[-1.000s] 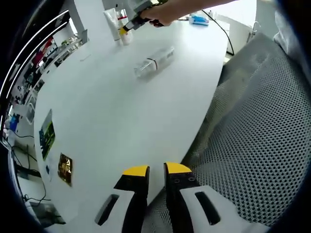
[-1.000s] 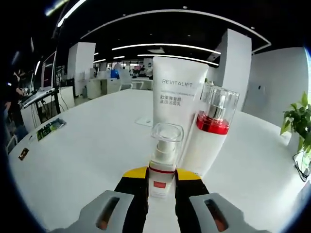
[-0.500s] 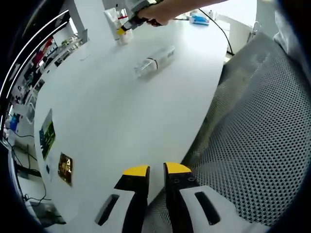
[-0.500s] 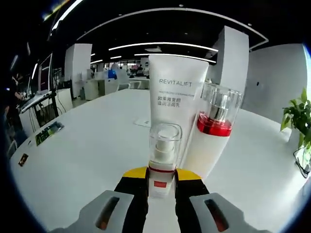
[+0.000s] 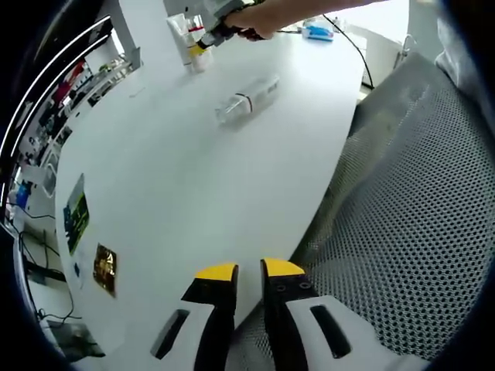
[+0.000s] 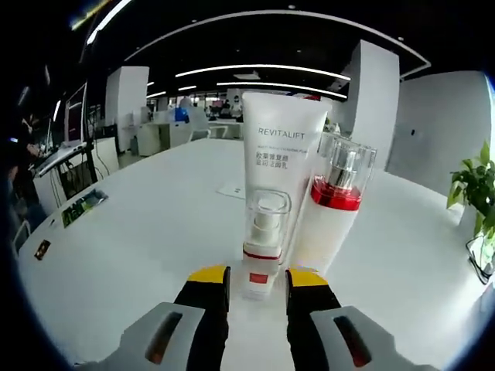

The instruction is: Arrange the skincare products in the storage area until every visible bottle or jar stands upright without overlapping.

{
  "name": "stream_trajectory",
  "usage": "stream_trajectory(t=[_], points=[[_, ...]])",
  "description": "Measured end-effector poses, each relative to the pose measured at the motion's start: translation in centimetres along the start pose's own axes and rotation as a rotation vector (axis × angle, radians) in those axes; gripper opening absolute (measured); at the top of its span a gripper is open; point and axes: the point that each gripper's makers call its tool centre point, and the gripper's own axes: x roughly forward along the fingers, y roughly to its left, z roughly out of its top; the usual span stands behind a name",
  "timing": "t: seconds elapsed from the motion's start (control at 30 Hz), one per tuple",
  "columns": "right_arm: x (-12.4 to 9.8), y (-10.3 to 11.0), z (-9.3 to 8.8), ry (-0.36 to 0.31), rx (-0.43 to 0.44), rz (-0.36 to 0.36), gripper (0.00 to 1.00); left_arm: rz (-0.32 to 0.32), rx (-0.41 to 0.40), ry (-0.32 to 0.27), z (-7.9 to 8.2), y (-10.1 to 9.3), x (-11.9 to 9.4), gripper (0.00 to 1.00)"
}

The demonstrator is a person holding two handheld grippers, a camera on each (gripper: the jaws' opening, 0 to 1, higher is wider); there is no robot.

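the right gripper (image 6: 257,280) had its yellow-tipped jaws spread apart on either side of the small clear-capped pump bottle with a red band (image 6: 262,246), and a sliver of gap showed on each side, so it looked let go rather than clamped. the bottle stood upright on the white table (image 6: 139,239), just in front of the tall white revitalift tube (image 6: 285,166), with the white bottle with a red collar and clear cap (image 6: 334,205) close at its 3 o'clock.

in the left gripper view, the left gripper (image 5: 248,276) hung over the near table edge with its jaws nearly together and nothing between them. the clear bottle with a dark band (image 5: 247,98) lay on its side at about 12 o'clock, well apart from that gripper and near the upright group.

that lying bottle was likely the next piece to stand. it looked like light, stiff, smooth plastic, apt to roll or slip, so a hold across the body near the band seemed safest, not the cap.

around it: a grey mesh chair back (image 5: 402,224) at 3 o'clock, a black cable (image 5: 352,45) and blue object (image 5: 317,31) at 1 o'clock, stickers at 9 o'clock. the path looked open; the crowded upright trio was the thing to avoid knocking.
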Motion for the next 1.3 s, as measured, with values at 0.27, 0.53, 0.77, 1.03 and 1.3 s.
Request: stream_trajectory(t=[0.27,0.53,0.77,1.03,1.3], points=[[-5.0,2.6,-3.3,0.044,-0.019,0.166,0.33,0.011,0.006,-0.010,0.2,0.2,-0.1,0.11],[-10.1,9.2,-5.9,0.093,-0.119,0.510,0.37,0.026,0.010,-0.012,0.3,0.4,-0.2,0.10],[-12.9,13.2,-7.6,0.154,-0.214,0.753,0.40,0.034,0.017,-0.015,0.5,0.5,-0.3,0.10],[-13.7,13.9,-10.8,0.294,-0.484,0.796,0.34,0.040,0.025,-0.020,0.6,0.5,-0.3,0.10],[-13.0,13.6,-13.5,0.393,-0.693,0.752,0.24,0.042,0.017,-0.041,1.2,0.5,-0.5,0.11]])
